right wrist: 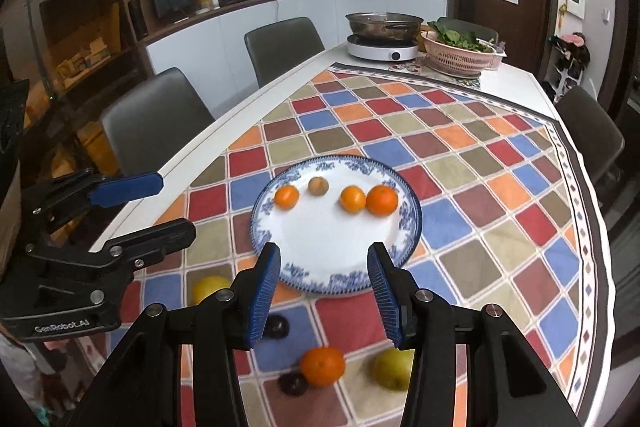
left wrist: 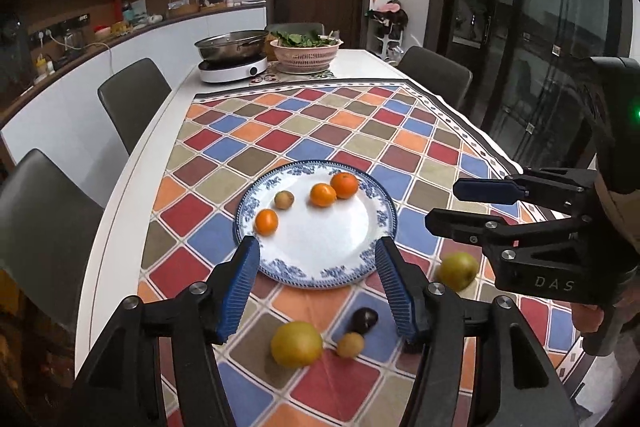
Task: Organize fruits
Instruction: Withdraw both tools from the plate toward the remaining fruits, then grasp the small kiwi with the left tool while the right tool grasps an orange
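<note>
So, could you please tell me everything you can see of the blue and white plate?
The plate is round, white and glossy, probably ceramic, with a blue floral rim. It lies flat on the checked tablecloth. On its far half sit three oranges and one small brown fruit. No gripper touches it.

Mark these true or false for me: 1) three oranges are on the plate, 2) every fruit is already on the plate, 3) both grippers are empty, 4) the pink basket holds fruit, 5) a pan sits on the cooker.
1) Three oranges lie on the plate. True; a small brown fruit lies there too.
2) Every fruit is plated. False: a yellow fruit, a green fruit and an orange lie on the tablecloth.
3) Left gripper and right gripper hold nothing. True.
4) The pink basket holds fruit. False: leafy greens.
5) A pan sits on the white cooker. True.
</note>
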Demonstrator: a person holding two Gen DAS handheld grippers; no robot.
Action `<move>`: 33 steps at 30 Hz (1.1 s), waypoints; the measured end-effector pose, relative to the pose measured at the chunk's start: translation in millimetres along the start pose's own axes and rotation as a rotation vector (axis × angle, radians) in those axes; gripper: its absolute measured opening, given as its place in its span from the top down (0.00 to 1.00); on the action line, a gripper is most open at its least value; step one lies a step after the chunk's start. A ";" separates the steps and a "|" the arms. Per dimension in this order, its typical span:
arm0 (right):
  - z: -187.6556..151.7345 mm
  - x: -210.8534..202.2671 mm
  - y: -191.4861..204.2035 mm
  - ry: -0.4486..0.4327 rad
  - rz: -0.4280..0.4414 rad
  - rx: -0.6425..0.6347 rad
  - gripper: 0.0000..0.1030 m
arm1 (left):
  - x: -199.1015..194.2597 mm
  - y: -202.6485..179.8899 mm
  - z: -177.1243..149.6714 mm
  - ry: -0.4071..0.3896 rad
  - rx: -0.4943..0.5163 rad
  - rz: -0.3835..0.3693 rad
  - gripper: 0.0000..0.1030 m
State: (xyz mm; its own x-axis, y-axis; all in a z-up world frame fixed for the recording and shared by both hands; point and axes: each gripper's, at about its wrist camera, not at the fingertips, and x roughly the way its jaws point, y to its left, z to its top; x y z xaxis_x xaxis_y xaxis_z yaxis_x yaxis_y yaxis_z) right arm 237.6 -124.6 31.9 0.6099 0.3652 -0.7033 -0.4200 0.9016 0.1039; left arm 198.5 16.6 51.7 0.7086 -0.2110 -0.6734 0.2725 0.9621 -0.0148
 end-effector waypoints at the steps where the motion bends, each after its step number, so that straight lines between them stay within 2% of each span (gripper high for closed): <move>1: -4.9 -3.0 0.8 -0.002 0.000 0.003 0.55 | -2.2 -2.0 -4.2 -0.001 -0.007 -0.001 0.43; 5: -19.3 -11.1 3.3 0.001 0.003 0.010 0.55 | -8.4 -7.6 -18.3 -0.007 -0.025 -0.002 0.43; 18: -60.2 -17.2 7.2 0.023 -0.014 0.031 0.55 | -14.2 -24.2 -61.4 -0.053 0.024 0.039 0.43; 27: -83.2 -3.4 4.3 0.073 -0.022 0.055 0.55 | 1.7 -32.5 -86.0 -0.034 0.083 0.019 0.43; 33: -91.2 13.1 4.4 0.122 0.007 0.074 0.55 | 17.3 -34.9 -98.2 -0.010 0.124 -0.002 0.50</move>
State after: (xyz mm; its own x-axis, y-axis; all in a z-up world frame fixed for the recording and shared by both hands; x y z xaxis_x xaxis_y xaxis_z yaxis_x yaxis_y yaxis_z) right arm 182.5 -137.0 -41.0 0.5188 0.3446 -0.7823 -0.3707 0.9153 0.1574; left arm 137.3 -3.7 -32.0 0.7146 -0.2152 -0.6656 0.3518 0.9330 0.0760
